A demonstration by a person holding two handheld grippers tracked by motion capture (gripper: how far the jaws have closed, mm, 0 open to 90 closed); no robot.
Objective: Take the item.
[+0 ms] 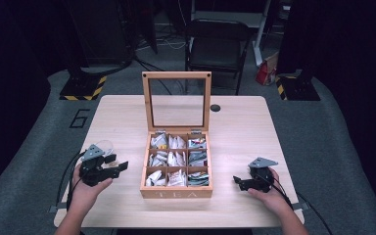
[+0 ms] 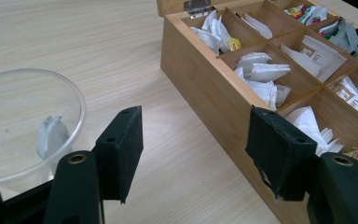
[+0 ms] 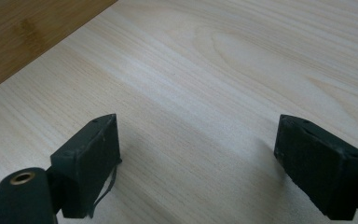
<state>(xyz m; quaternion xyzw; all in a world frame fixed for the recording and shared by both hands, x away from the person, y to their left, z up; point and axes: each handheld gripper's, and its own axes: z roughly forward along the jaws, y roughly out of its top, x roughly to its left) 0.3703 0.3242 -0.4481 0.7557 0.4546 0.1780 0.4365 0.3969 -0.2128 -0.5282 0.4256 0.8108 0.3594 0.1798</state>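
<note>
A wooden tea box (image 1: 176,192) marked TEA stands at the middle of the table, its glass lid (image 1: 177,102) propped upright. Its compartments hold several tea bags (image 2: 261,74). To the box's left is a clear glass cup (image 2: 14,116) with one tea bag (image 2: 51,135) lying inside. My left gripper (image 2: 196,135) hovers low between the cup and the box's side wall, open, with nothing between its pads. My right gripper (image 1: 237,182) rests near the table's front right, to the right of the box. It is open over bare wood (image 3: 198,140).
A small black round object (image 1: 215,107) lies on the table behind the box's right side. A black folding chair (image 1: 215,49) stands beyond the far edge. The light wooden table (image 1: 245,142) has bare wood on both sides of the box.
</note>
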